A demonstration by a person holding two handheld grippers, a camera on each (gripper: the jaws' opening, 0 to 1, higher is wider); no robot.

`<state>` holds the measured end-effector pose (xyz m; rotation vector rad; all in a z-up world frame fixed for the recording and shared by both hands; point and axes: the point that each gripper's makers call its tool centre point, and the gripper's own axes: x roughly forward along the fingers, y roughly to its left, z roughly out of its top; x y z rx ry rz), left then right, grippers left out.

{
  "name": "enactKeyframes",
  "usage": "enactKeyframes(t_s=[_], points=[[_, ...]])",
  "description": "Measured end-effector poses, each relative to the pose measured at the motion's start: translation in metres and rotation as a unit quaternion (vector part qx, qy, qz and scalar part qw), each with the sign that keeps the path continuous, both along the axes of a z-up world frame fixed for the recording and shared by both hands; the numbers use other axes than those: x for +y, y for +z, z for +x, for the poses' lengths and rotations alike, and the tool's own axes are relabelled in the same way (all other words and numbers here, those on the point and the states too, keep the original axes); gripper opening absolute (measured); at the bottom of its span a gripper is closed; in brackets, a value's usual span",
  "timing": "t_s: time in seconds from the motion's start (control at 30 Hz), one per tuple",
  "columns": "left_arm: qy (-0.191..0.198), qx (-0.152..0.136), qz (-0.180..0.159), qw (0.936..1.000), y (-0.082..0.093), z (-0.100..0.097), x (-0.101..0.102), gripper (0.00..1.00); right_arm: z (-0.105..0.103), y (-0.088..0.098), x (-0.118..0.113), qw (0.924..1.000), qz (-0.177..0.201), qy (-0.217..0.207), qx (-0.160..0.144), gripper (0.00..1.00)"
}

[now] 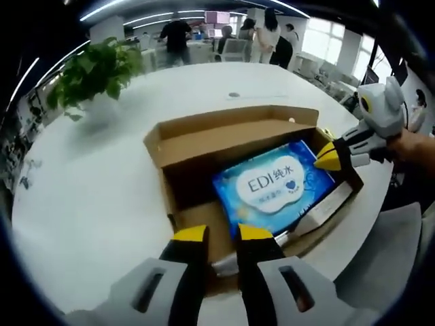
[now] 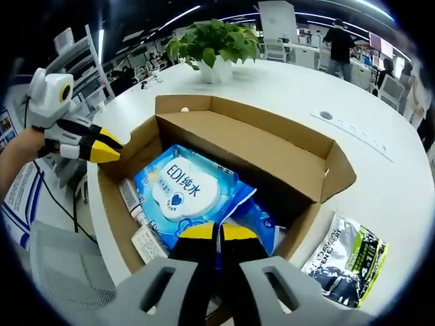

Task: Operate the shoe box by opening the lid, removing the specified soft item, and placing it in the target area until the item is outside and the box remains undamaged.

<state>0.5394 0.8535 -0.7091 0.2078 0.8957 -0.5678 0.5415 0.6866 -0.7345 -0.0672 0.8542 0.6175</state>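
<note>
Right gripper (image 2: 217, 232) has its jaws squeezed together on the near end of the blue wipes pack (image 2: 185, 193), which lies flat inside the open shoe box (image 2: 272, 153), long axis running along the box's length. Left gripper (image 1: 221, 234) sits at the box edge, jaws slightly apart, holding nothing. A silver pouch (image 2: 346, 261) lies on the white worktop (image 1: 81, 197) beside the box; further back, a potted plant (image 2: 214, 44).

The open box (image 2: 272, 146) is clear from above; its raised flap (image 2: 258, 153) walls the 2 o'clock side. The wipes pack (image 2: 187, 190) covers the floor. A foil pouch (image 2: 346, 261) lies at 4 o'clock, a plant (image 2: 214, 41) at 12.
</note>
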Motion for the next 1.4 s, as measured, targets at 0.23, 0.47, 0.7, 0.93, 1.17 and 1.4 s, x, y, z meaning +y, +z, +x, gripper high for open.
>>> enactKeyframes(t_s=[0.23, 0.47, 0.7, 0.93, 1.17, 1.4], points=[[-0.019, 0.025, 0.000, 0.9995, -0.017, 0.005, -0.009, 0.17, 0.000, -0.003, -0.002, 1.0000, -0.006, 0.004, -0.003, 0.00], [-0.021, 0.059, -0.005, 0.9980, -0.039, 0.011, -0.010, 0.22, -0.001, -0.004, -0.003, 1.0000, -0.006, 0.005, -0.002, 0.00], [-0.029, 0.089, -0.013, 0.9955, -0.052, 0.012, -0.017, 0.21, -0.003, -0.005, -0.003, 0.9999, -0.009, 0.011, -0.005, 0.00], [-0.033, 0.116, -0.035, 0.9921, -0.057, 0.011, -0.024, 0.14, -0.002, -0.005, -0.003, 0.9999, -0.009, 0.013, -0.006, 0.00], [-0.036, 0.109, -0.039, 0.9926, -0.059, 0.010, -0.026, 0.05, -0.003, -0.006, -0.004, 1.0000, -0.003, 0.004, -0.004, 0.00], [-0.022, 0.101, -0.047, 0.9935, -0.056, 0.011, -0.026, 0.00, -0.003, -0.004, -0.004, 0.9999, 0.008, -0.009, 0.002, 0.00]])
